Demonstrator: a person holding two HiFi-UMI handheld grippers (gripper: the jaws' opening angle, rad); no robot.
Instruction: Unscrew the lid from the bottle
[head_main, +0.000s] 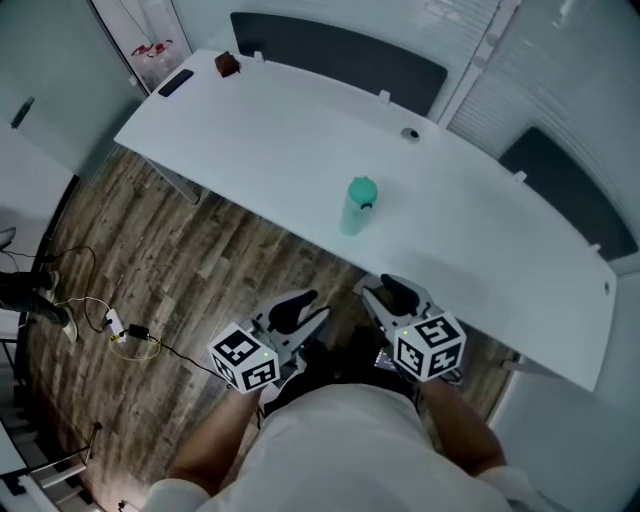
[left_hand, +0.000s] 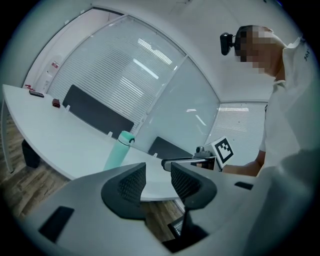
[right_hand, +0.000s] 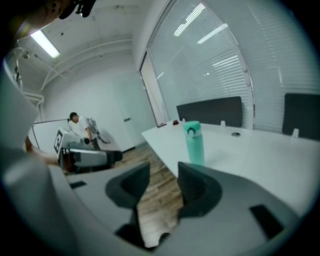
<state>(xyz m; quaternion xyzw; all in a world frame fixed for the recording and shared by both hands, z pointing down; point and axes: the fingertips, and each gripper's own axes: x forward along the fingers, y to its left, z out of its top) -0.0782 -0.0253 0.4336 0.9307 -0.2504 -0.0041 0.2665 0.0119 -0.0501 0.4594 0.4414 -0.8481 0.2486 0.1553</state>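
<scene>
L tool (head_main: 300, 306), R tool (head_main: 388, 292) near torso (head_main: 340, 440), jaws apart.

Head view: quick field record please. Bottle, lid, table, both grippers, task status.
bottle: mint green, upright on the table, near the edge closest to the person
lid: green, on the bottle
table: white, curved
left gripper: open and empty, held off the table edge, clear of the bottle
right gripper: open and empty, also short of the bottle
other items: small brown object and dark flat object at the table's far left corner
task status: not started; lid not yet touched
</scene>
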